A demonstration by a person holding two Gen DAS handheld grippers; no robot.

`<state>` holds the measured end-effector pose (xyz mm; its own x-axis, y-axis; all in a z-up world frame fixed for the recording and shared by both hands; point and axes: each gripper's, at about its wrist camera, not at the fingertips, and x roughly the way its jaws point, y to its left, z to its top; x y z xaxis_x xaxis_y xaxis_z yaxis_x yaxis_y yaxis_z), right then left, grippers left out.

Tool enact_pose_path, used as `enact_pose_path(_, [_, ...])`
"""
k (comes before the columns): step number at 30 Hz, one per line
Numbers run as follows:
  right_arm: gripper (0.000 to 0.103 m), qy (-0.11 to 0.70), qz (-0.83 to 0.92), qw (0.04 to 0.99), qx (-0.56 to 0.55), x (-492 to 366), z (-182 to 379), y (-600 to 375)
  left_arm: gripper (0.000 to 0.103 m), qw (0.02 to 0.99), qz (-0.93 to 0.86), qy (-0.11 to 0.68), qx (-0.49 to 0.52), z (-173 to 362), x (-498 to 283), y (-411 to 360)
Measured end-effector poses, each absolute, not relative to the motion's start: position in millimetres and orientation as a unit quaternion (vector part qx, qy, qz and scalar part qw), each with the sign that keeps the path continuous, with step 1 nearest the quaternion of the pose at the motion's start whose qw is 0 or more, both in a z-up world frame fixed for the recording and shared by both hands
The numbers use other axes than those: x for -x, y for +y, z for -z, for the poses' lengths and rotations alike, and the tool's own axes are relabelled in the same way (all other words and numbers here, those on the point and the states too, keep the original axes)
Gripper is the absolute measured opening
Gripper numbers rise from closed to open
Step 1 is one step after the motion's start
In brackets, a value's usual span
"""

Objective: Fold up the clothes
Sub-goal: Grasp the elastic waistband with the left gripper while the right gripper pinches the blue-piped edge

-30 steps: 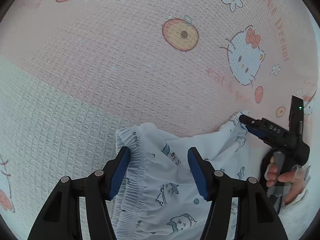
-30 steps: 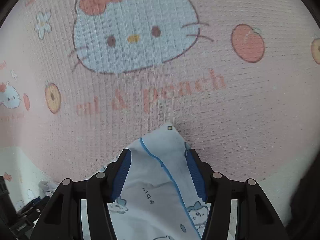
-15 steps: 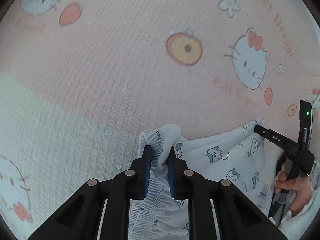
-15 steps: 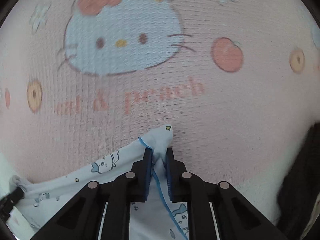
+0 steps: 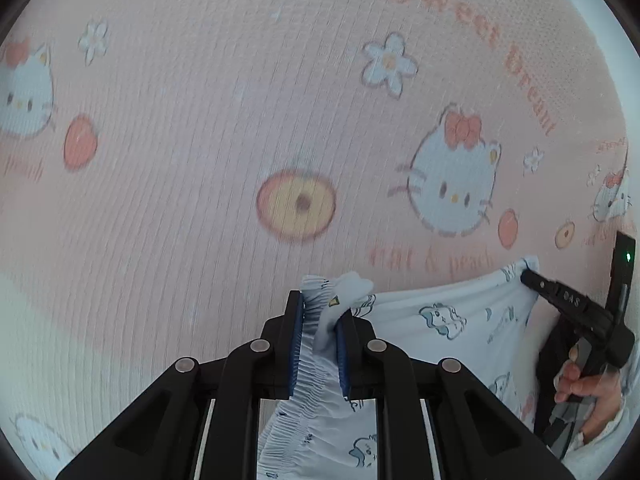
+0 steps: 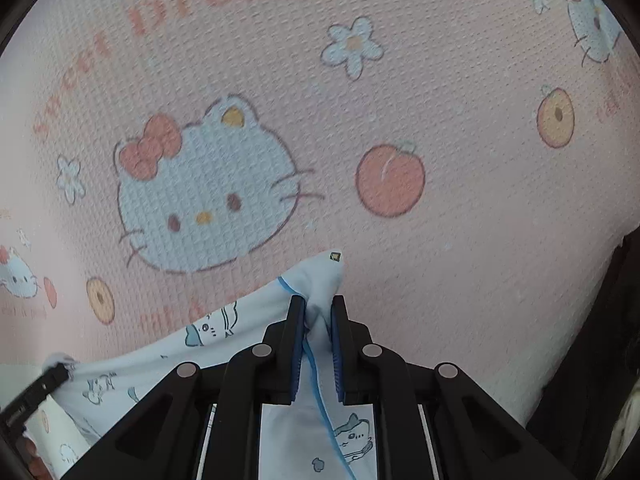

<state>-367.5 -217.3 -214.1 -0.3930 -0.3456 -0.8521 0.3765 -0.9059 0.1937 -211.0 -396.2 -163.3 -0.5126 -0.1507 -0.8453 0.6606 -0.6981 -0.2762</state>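
Both corners pinched, garment off the bed
My left gripper point(image 5: 318, 334) clamps the shorts point(image 5: 440, 320) at the waistband, my right gripper point(image 6: 318, 330) clamps a hem corner; thin bites could slip under tension.

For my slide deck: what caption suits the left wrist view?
Left gripper clamps the gathered waistband of pale blue printed shorts; right gripper holds the far corner above a pink blanket.

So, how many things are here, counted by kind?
Garment: 1
Blanket: 1
Grippers, left gripper and right gripper, each shut on the garment: 2
Total: 4
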Motion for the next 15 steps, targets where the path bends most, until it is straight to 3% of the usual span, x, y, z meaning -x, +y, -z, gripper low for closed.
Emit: enact_pose_path(15, [0.01,-0.015,0.823,0.225,-0.521,425.1,207.1,-236.6,0.013,0.298,0.802,0.331,-0.398,182.8,239.9,-439.3])
